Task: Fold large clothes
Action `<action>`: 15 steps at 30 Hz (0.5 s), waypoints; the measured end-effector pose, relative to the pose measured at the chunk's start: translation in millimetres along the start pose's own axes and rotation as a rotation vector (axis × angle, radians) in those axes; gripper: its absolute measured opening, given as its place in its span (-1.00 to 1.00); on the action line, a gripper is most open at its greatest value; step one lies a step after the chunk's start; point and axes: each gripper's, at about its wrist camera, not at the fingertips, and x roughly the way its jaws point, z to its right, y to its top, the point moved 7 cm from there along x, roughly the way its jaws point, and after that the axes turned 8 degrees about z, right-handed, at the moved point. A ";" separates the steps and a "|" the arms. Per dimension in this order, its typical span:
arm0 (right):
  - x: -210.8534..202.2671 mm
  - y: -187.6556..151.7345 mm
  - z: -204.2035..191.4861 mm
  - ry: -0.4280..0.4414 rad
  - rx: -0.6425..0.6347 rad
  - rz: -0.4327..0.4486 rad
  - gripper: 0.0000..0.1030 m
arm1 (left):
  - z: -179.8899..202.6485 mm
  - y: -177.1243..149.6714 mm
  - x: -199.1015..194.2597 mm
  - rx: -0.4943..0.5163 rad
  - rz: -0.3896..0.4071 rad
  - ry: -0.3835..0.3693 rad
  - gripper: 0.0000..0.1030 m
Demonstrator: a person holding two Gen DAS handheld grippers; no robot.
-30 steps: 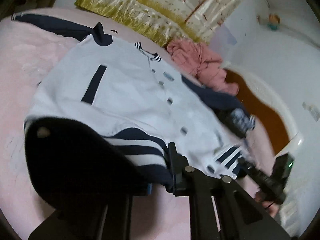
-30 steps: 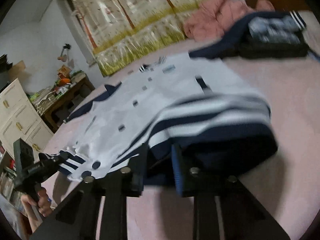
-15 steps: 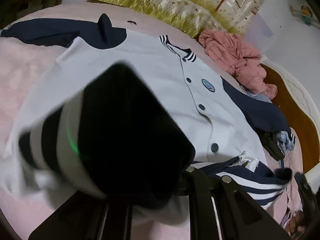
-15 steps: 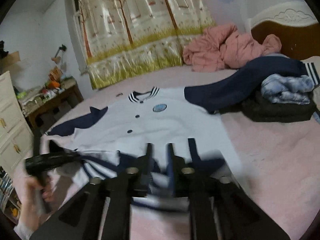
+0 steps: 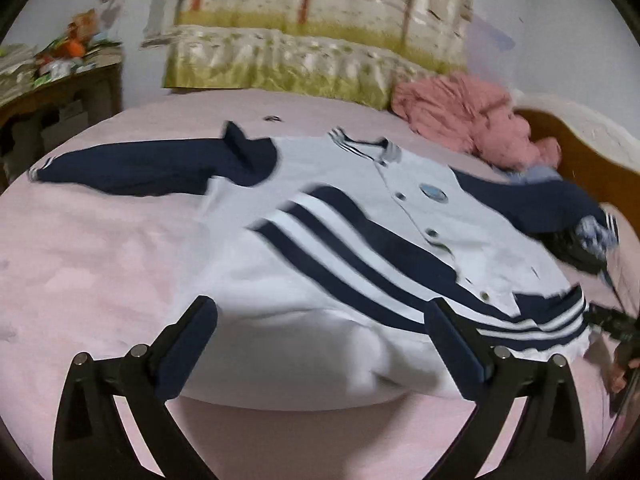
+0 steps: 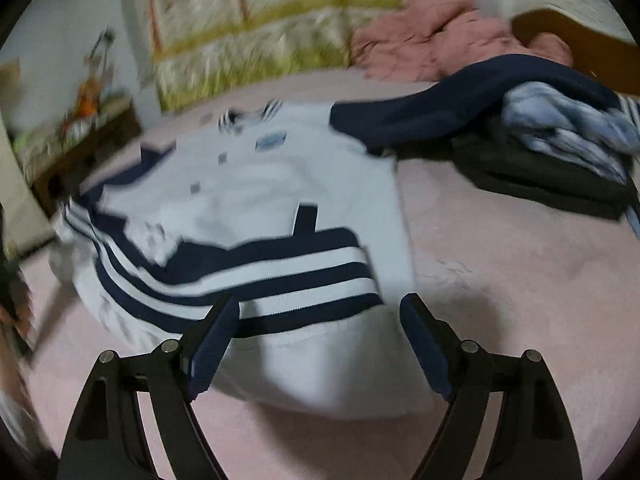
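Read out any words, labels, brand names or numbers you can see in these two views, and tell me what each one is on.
No text can be read in either view.
Round blue badge on the chest of the white and navy jacket: any lettering is too small and blurred to read.
Tree-print curtain: pattern only, no words visible.
Clutter on the wooden desk: too blurred to tell whether anything is printed.

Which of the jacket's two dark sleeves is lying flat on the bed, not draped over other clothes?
The navy sleeve stretched toward the wooden desk lies flat on the pink bedcover. The other sleeve runs up over a pile of dark clothes.
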 end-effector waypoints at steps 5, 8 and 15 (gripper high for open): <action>4.9 10.3 6.9 -0.052 0.037 0.037 -0.79 | -46.1 -2.7 14.0 -0.067 -0.044 0.010 0.99; -17.5 34.6 -13.0 -0.096 -0.081 0.177 -0.82 | -53.8 -16.8 31.2 -0.097 -0.095 -0.001 0.99; -36.1 102.5 -24.2 -0.264 -0.130 0.386 -0.83 | -56.8 -32.0 36.9 -0.100 -0.102 0.075 0.41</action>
